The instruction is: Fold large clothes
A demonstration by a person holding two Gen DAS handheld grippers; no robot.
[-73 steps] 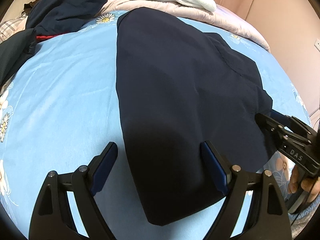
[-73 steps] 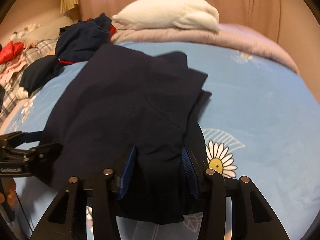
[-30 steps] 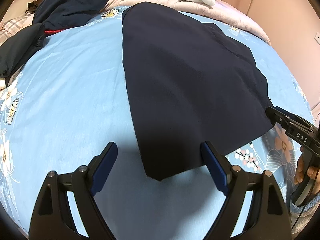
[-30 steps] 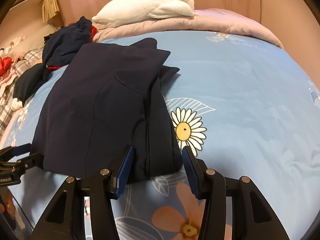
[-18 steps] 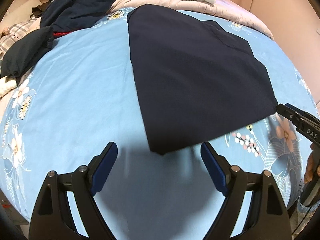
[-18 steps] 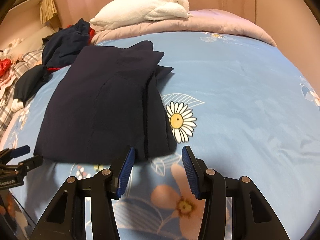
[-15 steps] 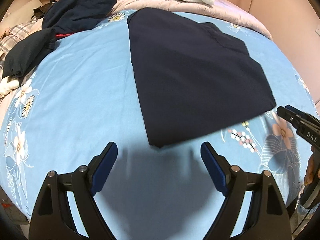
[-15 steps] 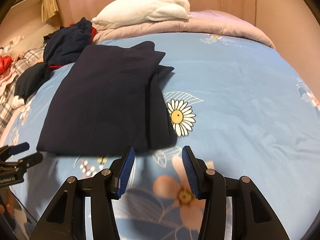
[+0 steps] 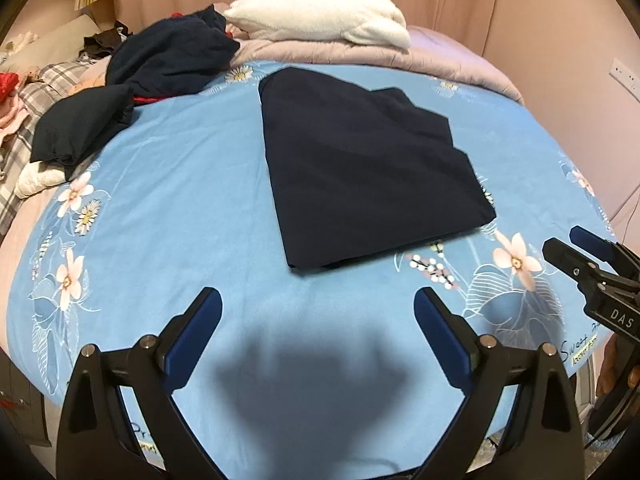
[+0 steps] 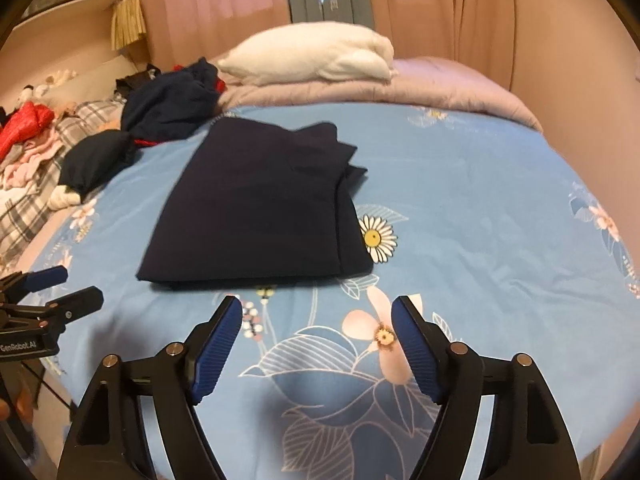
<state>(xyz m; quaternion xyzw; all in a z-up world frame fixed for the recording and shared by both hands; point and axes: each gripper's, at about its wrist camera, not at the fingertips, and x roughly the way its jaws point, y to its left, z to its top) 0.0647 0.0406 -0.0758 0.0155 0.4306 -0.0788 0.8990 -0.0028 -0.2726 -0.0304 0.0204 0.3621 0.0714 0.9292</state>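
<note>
- Left wrist view: jaws of the left gripper (image 9: pixel 316 320) stand wide apart with nothing between them and have just been opening further; only bare blue floral bedsheet (image 9: pixel 160 208) lies under them. The folded dark garment (image 9: pixel 360 168) lies flat mid-bed, apart from both tools, its near corner just beyond the fingertips.
- Same view: the right gripper (image 9: pixel 576 244) shows at the right edge, clear of the garment's near right corner. Risk, as I judge it: a careless swing back inward could catch that corner and drag the fold open.
- Same view: the heap of dark clothes (image 9: pixel 168 60) by the white pillow (image 9: pixel 320 24) sits near the garment's far left corner. Pulling the next piece from it could sweep across the finished fold and rumple it.
- Right wrist view: the right gripper (image 10: pixel 316 320) is released too, its jaws having just been opening, with empty sheet between the blue pads. The garment (image 10: pixel 260 208) rests beyond them, untouched.
- Same view: along the garment's right side the layers step out unevenly, with a loose flap at the far right corner. Lifting the stack from one edge only would likely let those layers slide apart.
- Same view: the left gripper (image 10: pixel 60 288) hangs near the bed's left edge, open, apart from the fabric.
</note>
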